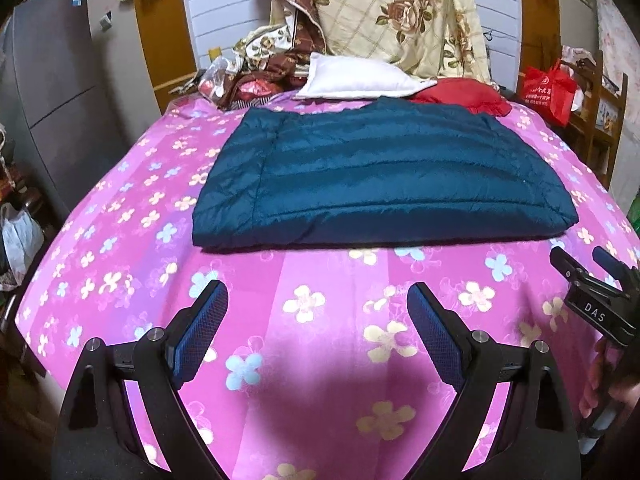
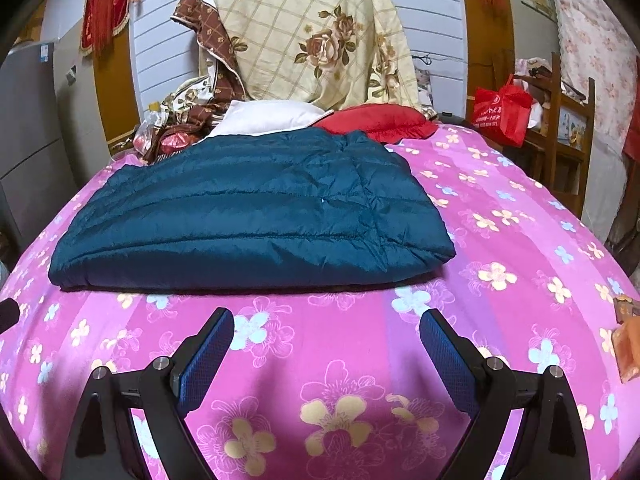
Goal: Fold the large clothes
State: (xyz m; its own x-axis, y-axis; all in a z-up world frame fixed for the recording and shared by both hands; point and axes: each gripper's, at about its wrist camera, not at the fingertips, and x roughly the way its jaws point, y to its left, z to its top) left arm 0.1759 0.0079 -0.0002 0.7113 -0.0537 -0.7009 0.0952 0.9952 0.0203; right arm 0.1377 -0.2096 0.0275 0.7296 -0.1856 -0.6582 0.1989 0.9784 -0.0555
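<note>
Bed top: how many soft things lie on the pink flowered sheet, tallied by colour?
Teal: 1, the folded padded jacket
White: 1, the pillow
Red: 1, the cushion
Cream and brown flowered: 1, the heaped quilt
Total: 4
Both grippers hang open over the sheet, holding nothing.

- White pillow (image 2: 272,118): front edge hidden behind folded teal down jacket (image 2: 248,204).
- Right gripper (image 1: 596,292) cut off by frame edge in left wrist view.
- Red bag (image 1: 550,90) print too small to read.
- Orange obj (image 2: 628,344) at right edge: cut off, can't ID.
</note>
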